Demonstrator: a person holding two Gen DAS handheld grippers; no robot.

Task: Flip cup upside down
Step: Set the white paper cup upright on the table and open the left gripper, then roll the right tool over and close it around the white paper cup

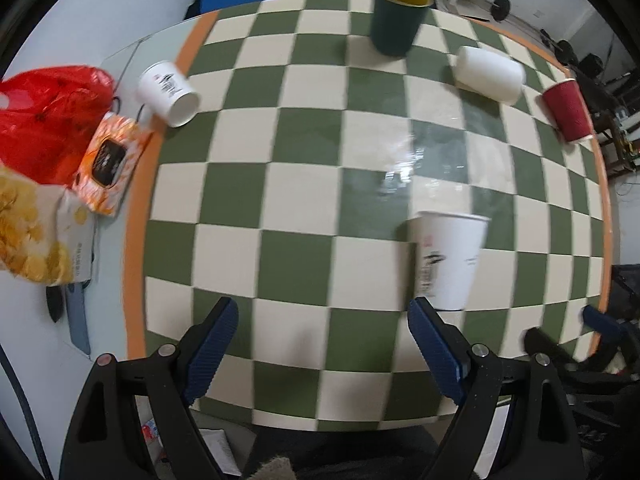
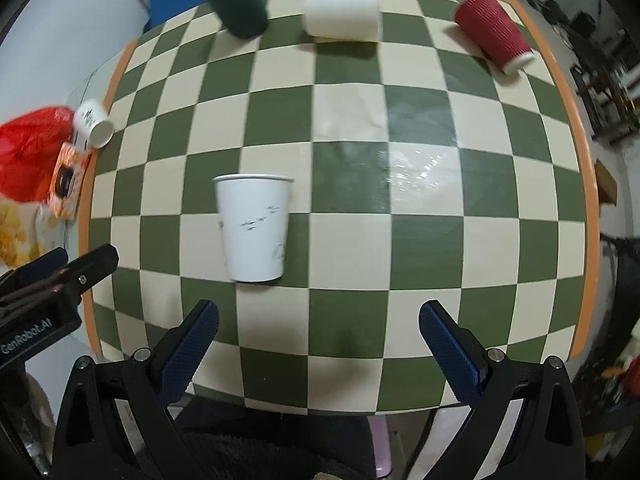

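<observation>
Blue-padded fingers [image 2: 188, 354] of the right claw [image 2: 318, 344] stand wide apart at the bottom of its view, holding nothing, low over the near edge of the checkered table [image 2: 420, 240]. Ahead of them and a little to the left stands the white cup [image 2: 254, 228], upright, mouth up, its long axis vertical, on the near half of the table and apart from both fingers.

From the left claw [image 1: 322, 340], likewise spread and empty, the same cup [image 1: 448, 258] sits to the right, just beyond the right finger [image 1: 434, 350]; whether it touches the pad cannot be told through the blur. Neither claw has the cup between its fingers. Probably the right claw has the straighter line: a small shift left and forward would put the cup wall between its pads, and the wrist would then need to roll over to turn the mouth down.

Both claws point across the table at a shallow downward tilt, side by side, the left one showing at the edge of the right view.
</observation>
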